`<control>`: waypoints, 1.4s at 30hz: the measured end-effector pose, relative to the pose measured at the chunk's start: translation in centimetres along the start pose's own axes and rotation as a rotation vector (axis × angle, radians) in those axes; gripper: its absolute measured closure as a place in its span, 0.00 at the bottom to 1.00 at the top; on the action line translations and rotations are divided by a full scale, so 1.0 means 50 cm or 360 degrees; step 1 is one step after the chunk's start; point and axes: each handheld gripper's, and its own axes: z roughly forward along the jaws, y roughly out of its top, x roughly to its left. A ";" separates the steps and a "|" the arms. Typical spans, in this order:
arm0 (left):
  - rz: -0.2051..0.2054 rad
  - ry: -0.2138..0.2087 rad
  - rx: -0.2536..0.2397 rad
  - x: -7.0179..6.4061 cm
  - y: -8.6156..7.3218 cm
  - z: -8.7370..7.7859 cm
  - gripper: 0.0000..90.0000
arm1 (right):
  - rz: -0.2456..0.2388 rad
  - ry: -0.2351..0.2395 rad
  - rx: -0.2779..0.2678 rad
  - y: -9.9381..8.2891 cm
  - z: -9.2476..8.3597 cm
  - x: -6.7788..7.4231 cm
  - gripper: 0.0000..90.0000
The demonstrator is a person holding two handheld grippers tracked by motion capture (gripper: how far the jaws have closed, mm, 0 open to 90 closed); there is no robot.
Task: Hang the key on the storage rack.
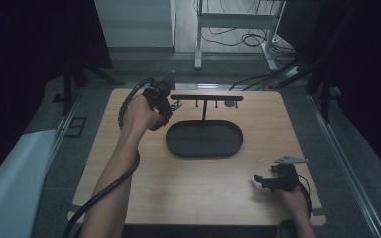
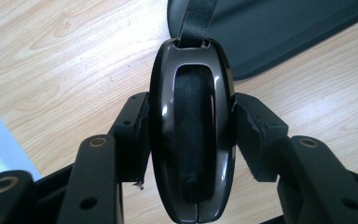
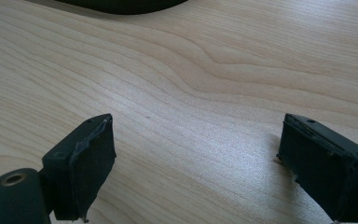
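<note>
Left gripper [image 1: 171,105] seen at the upper left of the high view, just left of the black stand [image 1: 206,97] with its pegs. Fingers [image 2: 133,126] clenched on a glossy black key fob [image 2: 192,130], held upright at the centre of the left gripper view, its strap [image 2: 198,18] running off the top edge. Oval black tray [image 1: 204,151] lay mid-frame on the wooden table [image 1: 188,188], just right of that hand. Right gripper [image 1: 259,179] rested at the lower right of the high view, well apart from the tray. Fingers [image 3: 91,163] released, spread wide over bare wood.
</note>
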 end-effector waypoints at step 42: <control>-0.0026 0.0014 -0.0138 -0.007 0.054 0.133 0.55 | 0.0000 -0.0009 -0.0046 0.001 -0.005 -0.003 0.12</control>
